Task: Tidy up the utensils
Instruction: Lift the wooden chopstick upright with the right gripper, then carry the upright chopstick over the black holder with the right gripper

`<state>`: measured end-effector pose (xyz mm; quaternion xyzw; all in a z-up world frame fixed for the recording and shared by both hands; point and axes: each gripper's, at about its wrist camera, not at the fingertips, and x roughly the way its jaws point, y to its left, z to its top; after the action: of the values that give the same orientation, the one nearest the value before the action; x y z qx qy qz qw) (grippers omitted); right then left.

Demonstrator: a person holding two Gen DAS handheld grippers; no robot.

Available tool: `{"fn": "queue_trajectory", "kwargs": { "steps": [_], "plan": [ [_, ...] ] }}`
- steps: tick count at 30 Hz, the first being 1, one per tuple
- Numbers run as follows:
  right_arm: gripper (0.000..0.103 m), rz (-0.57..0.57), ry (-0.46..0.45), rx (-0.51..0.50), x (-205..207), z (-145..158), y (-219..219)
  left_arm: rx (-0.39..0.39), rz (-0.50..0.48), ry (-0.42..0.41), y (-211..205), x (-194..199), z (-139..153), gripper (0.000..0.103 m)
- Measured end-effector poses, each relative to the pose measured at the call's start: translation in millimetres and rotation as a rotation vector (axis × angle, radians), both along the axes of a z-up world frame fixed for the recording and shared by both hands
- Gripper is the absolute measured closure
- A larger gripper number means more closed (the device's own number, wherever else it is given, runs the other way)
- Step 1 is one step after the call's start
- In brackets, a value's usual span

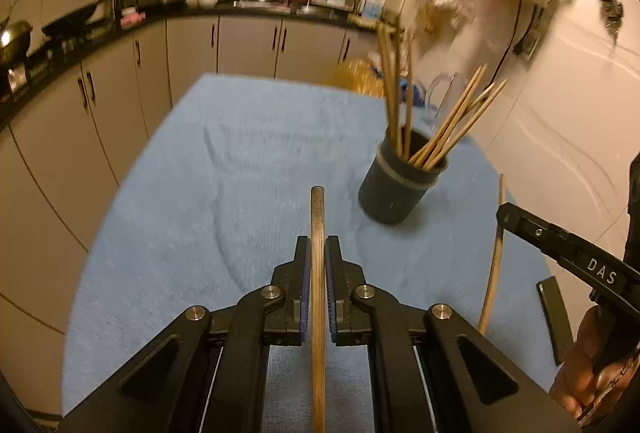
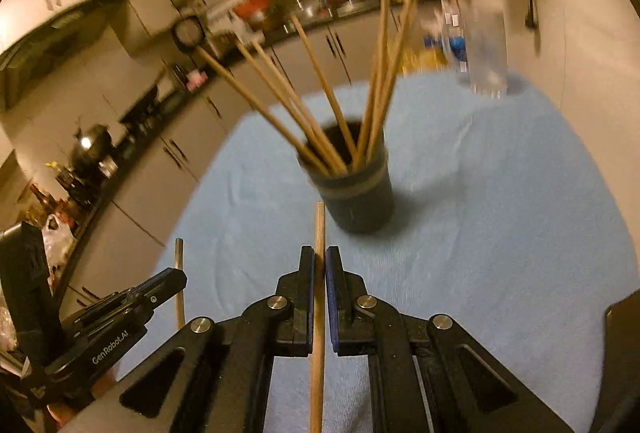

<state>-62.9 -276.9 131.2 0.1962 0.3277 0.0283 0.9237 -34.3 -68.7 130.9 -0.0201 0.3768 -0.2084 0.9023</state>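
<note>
While both tongs pinch chopsticks near the cup — right view alone blurs it.

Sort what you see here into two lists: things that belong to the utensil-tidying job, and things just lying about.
Part of the job:
left gripper, shut on a dark chopstick
right gripper, shut on a pale chopstick
dark cup holding more chopsticks

Just lying about:
blue cloth
wok
clear bottle

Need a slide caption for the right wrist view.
Right claw grips one chopstick before a dark cup of chopsticks on blue cloth.
</note>
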Motion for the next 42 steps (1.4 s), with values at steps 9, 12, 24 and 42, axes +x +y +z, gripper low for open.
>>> {"fn": "queue_trajectory", "kwargs": {
  "steps": [9, 12, 24, 42],
  "plan": [
    [0.097, -0.019, -0.151, -0.052, -29, 31, 3, -0.004, -0.002, -0.103, -2, -24, 35, 0.096],
    [0.097, -0.021, -0.175, -0.058, -32, 36, 4, -0.006, -0.003, -0.113, -2, -26, 41, 0.096],
    [0.097, -0.052, -0.228, -0.067, -43, 47, -3, -0.009, 0.000, -0.139, -8, -28, 57, 0.096],
    [0.097, -0.083, -0.265, -0.077, -47, 61, -15, -0.007, -0.015, -0.167, -18, -24, 72, 0.096]
  ]
}}
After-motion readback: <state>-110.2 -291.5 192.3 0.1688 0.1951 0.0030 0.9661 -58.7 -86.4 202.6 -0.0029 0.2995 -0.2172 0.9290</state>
